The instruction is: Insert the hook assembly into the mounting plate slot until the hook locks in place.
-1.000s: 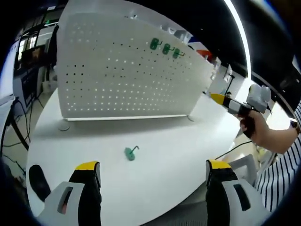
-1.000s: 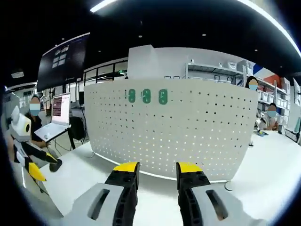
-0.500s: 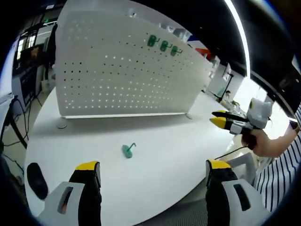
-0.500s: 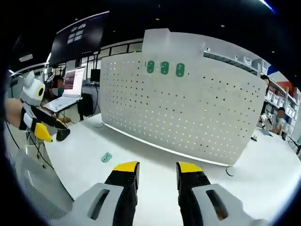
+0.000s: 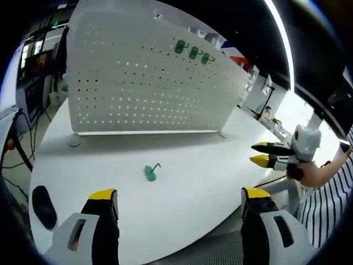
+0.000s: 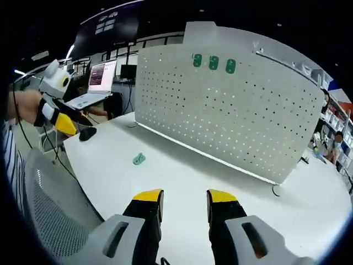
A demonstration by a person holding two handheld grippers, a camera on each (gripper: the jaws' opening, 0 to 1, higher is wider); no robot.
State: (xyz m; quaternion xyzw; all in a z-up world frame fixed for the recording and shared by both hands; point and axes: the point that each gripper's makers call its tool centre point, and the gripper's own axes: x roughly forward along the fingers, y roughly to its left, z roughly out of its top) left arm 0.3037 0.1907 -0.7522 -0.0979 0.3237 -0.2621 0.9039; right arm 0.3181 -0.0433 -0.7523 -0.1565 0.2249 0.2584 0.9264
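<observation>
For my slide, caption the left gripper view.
Green hook lying loose on the white table before the pegboard; left gripper open.

Four green hooks (image 5: 150, 172) (three mounted), one pegboard (image 5: 138, 83).

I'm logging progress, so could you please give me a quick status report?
Left gripper open, right gripper open, both empty. Loose green hook lying on white table, short of pegboard. Path clear.

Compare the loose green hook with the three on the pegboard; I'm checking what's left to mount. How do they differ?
The loose hook lies on the white table, away from the pegboard; the three hooks hang high on the pegboard. The loose one is alone; the three sit in a close row. All are green.
</observation>
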